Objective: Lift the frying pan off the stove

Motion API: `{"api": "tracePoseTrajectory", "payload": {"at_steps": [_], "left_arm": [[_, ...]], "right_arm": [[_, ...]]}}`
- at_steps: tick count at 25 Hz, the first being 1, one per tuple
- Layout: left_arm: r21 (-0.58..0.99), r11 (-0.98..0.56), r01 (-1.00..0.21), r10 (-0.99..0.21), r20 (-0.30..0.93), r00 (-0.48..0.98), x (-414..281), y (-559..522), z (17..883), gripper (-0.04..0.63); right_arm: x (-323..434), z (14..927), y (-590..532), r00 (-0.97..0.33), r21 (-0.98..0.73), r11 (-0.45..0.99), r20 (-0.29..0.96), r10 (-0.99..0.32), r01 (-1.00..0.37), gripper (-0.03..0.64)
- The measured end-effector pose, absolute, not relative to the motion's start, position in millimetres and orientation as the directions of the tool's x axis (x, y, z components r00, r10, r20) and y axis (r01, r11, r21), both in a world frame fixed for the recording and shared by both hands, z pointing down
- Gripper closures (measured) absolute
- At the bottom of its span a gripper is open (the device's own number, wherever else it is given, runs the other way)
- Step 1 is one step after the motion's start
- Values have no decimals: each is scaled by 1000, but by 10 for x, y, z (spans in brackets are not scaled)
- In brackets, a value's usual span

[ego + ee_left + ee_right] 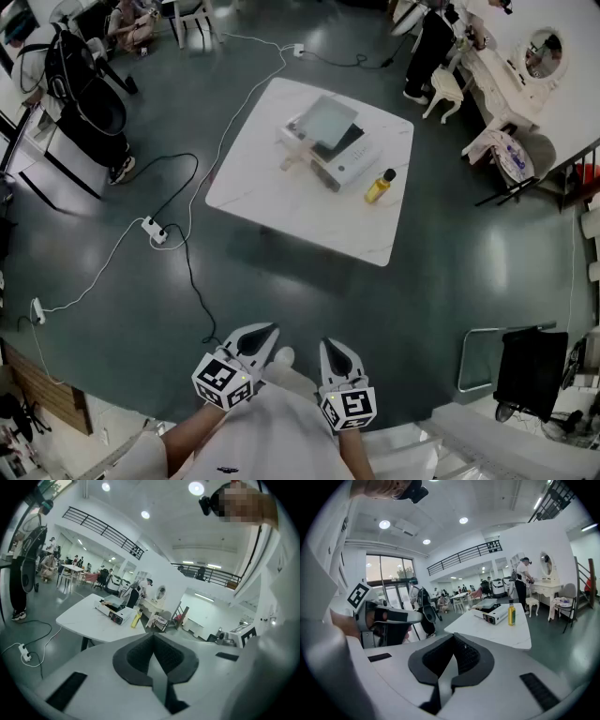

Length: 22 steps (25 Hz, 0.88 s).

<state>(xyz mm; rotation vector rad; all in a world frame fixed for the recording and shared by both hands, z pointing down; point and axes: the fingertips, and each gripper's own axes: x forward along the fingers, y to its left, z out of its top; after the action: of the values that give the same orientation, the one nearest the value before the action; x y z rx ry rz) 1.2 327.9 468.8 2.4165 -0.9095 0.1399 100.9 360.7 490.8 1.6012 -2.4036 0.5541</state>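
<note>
Not begun yet: left tongs point(265, 333) and right tongs point(335, 347) closed tight, empty, well apart from the pan point(326, 122) sitting on the stove point(349, 167).

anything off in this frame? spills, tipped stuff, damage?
Nothing spilled or tipped: the yellow bottle stands upright beside the stove on the white table. Only oddity: loose cables and a power strip lie across the floor beside the table. The left gripper and right gripper are shut, empty.
</note>
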Motion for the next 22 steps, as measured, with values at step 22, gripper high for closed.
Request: {"api": "tracePoseTrajectory", "payload": {"at_steps": [22], "left_arm": [[328, -634, -701, -705, 128, 698, -528, 3610, 3875, 594]], "right_arm": [[295, 3893, 3701, -478, -86, 471, 138, -867, -878, 617]]}}
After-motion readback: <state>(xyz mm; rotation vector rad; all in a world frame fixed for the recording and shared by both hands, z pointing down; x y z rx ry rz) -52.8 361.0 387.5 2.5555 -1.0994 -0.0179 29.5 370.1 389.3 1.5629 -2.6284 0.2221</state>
